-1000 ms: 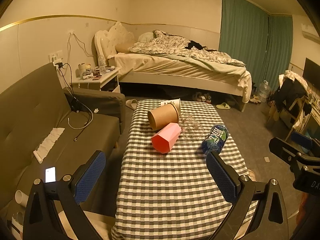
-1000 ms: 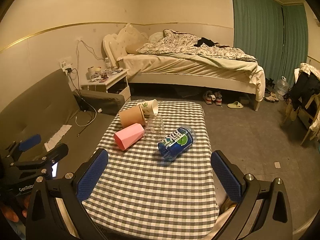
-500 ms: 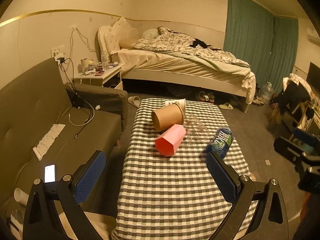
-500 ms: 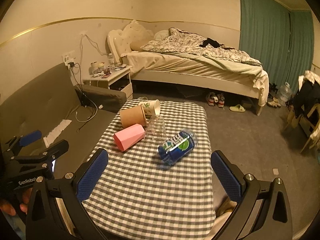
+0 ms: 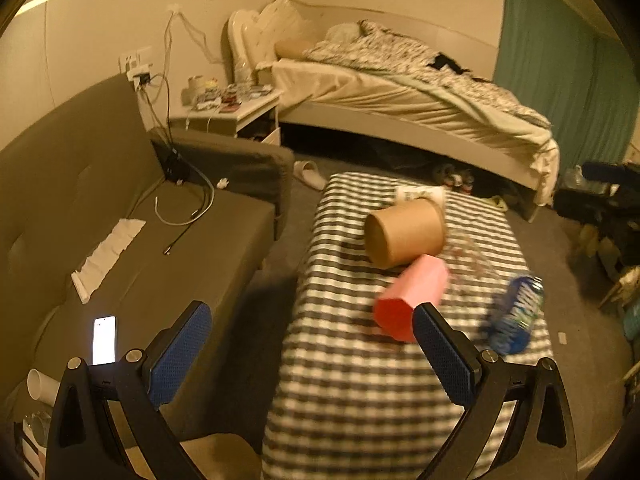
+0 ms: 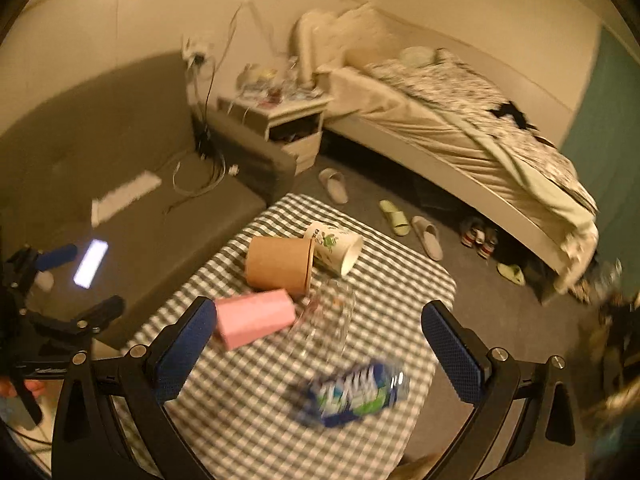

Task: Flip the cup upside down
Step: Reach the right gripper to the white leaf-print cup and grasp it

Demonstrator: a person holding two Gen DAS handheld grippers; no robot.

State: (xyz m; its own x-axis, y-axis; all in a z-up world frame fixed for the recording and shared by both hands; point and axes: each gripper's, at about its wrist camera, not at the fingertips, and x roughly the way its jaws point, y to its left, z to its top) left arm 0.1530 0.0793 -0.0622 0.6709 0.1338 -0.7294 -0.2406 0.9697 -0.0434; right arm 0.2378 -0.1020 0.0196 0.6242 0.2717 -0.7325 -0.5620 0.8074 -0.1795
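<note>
Overhead, both claws are hanging above the checkered surface, each spread wide and holding nothing.

Right claw: jaws standing well apart, blue pads facing each other. Four cups are lying on their sides ahead of it. The pink cup is lying just ahead of its left finger, the closed base pointing left. The clear cup is lying between the fingers and slightly ahead, touching or nearly touching the pink one; blur is making contact hard to judge. Farther ahead, the brown paper cup is lying with its mouth toward the right, and the white printed cup is leaning against its rim. A blue bottle is lying flat between the fingers, closest to the camera, heavily blurred.

Left claw: also open and gripping nothing, sitting over the left edge of the surface, its left finger over the gap beside the sofa. The pink cup is showing just ahead of its right finger, the brown paper cup beyond that. The bottle is lying off to the right of this claw. A lit phone is resting on the sofa seat to the left.
</note>
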